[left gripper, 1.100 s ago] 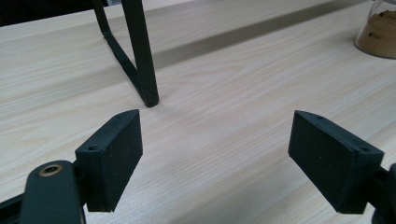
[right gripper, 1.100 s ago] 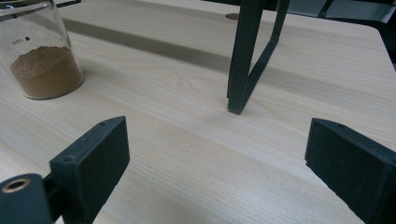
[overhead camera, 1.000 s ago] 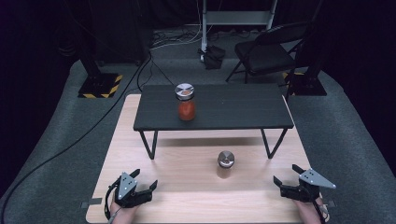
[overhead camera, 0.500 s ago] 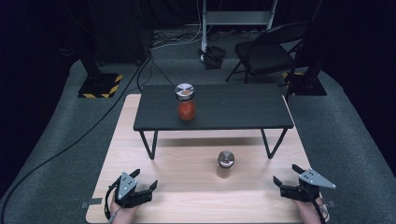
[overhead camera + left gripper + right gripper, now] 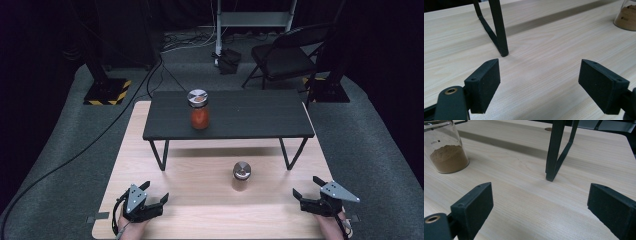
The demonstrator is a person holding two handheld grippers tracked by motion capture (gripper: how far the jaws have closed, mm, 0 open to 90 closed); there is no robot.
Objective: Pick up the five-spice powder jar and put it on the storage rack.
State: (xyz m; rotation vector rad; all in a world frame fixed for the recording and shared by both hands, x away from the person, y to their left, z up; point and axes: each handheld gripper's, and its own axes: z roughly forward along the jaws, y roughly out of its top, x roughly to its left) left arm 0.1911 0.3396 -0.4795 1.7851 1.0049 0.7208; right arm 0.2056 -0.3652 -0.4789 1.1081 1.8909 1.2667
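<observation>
Left gripper [image 5: 159, 199]: jaws open, empty.
Right gripper [image 5: 300, 191]: jaws open, empty.
Brown-powder jar [image 5: 241, 176]: upright on counter [image 5: 200, 210], between both.

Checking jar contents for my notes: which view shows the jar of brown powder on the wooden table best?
The right gripper view: the jar of brown powder is close, with its glass wall, powder level and a small label clear. The left gripper view catches just its lower part at the frame's corner. The high view shows the whole jar with its metal lid, but small.
</observation>
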